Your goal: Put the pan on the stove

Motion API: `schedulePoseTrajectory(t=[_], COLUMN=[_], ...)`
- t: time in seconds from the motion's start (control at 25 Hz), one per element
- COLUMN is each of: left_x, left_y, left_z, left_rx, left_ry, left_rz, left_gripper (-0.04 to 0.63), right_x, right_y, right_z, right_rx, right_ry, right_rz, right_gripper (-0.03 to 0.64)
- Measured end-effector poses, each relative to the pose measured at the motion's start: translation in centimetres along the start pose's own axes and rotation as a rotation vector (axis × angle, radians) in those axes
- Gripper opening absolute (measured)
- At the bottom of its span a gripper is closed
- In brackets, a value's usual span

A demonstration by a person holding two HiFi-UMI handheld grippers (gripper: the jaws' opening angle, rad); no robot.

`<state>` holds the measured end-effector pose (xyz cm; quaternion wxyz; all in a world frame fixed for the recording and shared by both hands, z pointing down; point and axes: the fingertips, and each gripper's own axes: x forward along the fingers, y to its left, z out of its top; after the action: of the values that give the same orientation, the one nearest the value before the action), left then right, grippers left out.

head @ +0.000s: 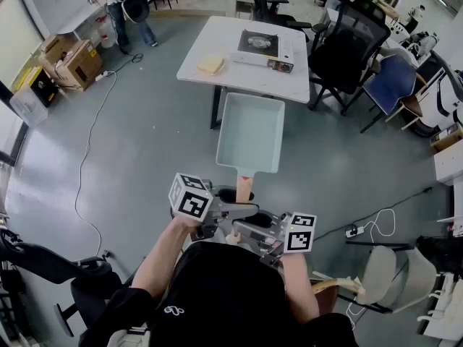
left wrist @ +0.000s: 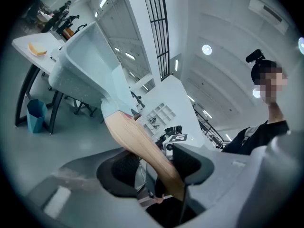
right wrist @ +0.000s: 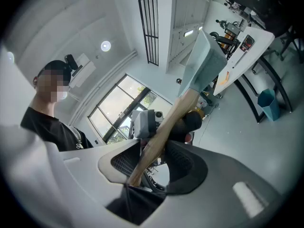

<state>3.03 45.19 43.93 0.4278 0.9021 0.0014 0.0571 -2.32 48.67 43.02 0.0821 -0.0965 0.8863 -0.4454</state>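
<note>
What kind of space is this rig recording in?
Likely an office or lab workspace, not a kitchen: rolling office chairs, cardboard boxes by the wall, and a portable stove set on a white work table.

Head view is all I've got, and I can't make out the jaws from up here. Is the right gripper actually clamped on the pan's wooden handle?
Observer: Yes. The right gripper view shows the right gripper pinching the handle between both pads.
Operator: And the left one?
Observer: The left gripper has the handle between its jaws, lying against one pad. I cannot tell whether the other pad touches it.
Operator: Is anything ahead hidden from me?
Observer: A blue bin stands on the floor beside the legs of the table.
</note>
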Motion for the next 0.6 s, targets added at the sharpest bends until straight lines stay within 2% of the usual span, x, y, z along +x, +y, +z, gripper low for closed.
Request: schedulePoseTrajectory(t=[0.24,0.6], left_x=[-0.11,-0.21], left_y=[0.77,1.08], left_z=[0.24,-0.16], left_rx=[0.009,-0.022], left_ry=[0.014,-0.008], left_rz=[0.011,0.031], left_gripper=[0.229,0.230], right_x=[0.34,0.24], right_y=[-0.72,-0.87], right_z=[0.23,-0.18], right_rx=[-0.003,0.017], right_ry=[-0.004,0.004], right_rz=[0.007,0.027], right_gripper=[0.166,0.172])
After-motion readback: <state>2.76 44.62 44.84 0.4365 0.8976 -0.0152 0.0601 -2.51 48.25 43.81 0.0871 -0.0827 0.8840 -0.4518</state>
